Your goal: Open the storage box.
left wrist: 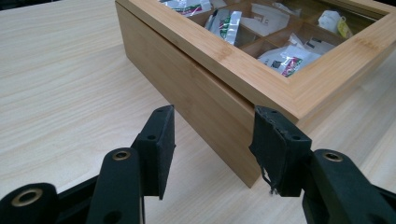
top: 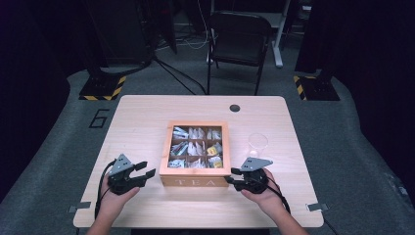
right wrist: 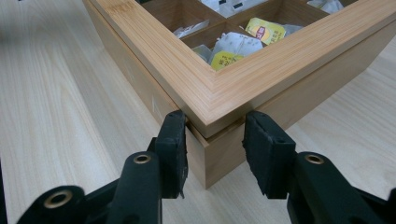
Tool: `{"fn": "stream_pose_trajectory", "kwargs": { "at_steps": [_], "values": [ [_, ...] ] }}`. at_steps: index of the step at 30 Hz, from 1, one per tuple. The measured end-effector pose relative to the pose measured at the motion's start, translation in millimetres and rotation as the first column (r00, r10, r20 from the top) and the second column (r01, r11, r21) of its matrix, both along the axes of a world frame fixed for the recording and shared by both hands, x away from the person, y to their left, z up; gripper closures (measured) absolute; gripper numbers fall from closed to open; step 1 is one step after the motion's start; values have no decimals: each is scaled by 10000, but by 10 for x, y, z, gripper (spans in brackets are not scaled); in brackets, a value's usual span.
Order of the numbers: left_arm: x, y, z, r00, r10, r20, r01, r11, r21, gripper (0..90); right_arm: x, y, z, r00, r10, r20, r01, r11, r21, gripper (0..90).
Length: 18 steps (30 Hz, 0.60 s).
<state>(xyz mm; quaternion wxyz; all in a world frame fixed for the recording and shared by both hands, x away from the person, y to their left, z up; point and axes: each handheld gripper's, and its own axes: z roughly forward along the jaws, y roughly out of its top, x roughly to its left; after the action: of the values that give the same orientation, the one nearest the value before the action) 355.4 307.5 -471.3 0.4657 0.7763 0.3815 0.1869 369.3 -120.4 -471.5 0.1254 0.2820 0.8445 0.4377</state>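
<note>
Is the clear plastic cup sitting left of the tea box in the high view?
No. The clear plastic cup stands on the light wooden table right of the glass-lidded bamboo tea box.

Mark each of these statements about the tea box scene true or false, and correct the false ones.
1. The wooden tea box has its lid closed. True.
2. A clear plastic cup stands left of the box. False: it stands to its right.
3. The right gripper straddles a near corner of the box. True.
4. The left gripper holds a tea bag. False: only the box corner lies between its jaws.
5. The black chair stands on the table. False: it stands on the floor beyond it.
</note>
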Motion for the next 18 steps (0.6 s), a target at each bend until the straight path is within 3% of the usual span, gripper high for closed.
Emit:
{"fn": "stream_pose_trajectory", "kwargs": {
  "at_steps": [10, 18],
  "values": [
    [-44, -80, -2, 9993, -364, -75, 363, 9993, -56, 499, -4, -35, 106, 9997, -141, 211, 129, 9981, 596, 605],
    [-63, -216, 16, 9967, -808, 12, 808, 9967, 104, 499, -3, -42, 130, 9995, -172, 248, 154, 9975, 688, 606]
  ]
}}
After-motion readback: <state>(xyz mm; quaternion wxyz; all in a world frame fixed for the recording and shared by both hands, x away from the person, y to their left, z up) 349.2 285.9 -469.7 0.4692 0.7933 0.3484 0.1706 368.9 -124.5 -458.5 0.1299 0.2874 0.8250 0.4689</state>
